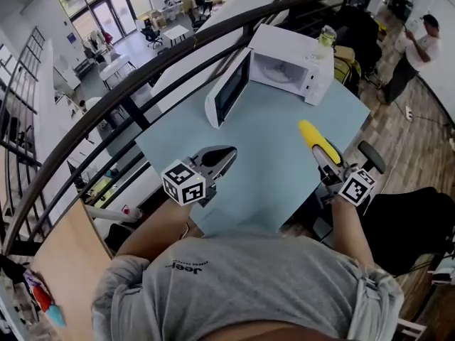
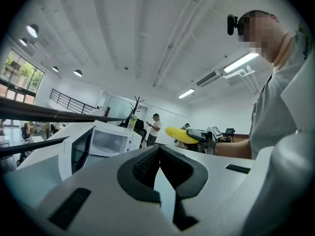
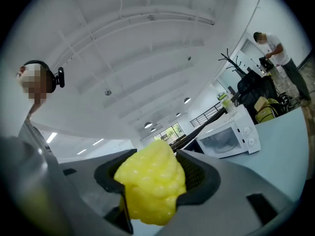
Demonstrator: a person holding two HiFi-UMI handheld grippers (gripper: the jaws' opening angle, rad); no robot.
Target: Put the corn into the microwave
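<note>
The white microwave (image 1: 290, 68) stands at the far end of the light blue table (image 1: 270, 183), its door (image 1: 227, 89) swung open to the left. A yellow corn cob (image 1: 316, 141) is held above the table's right side, with my right gripper (image 1: 324, 159) shut on its near end. In the right gripper view the corn (image 3: 150, 181) fills the jaws and the microwave (image 3: 229, 136) lies ahead to the right. My left gripper (image 1: 226, 153) hovers over the table's left side, jaws together and empty. The left gripper view shows its tips (image 2: 158, 149) meeting, the microwave (image 2: 110, 141) ahead-left, the corn (image 2: 181, 134) to the right.
A bottle (image 1: 326, 38) stands on top of the microwave. A dark curved railing (image 1: 142, 84) runs behind the table's left and far edges. Bags lie behind the microwave, a person (image 1: 416, 48) stands at the far right, and a stool (image 1: 372, 156) sits by the table's right edge.
</note>
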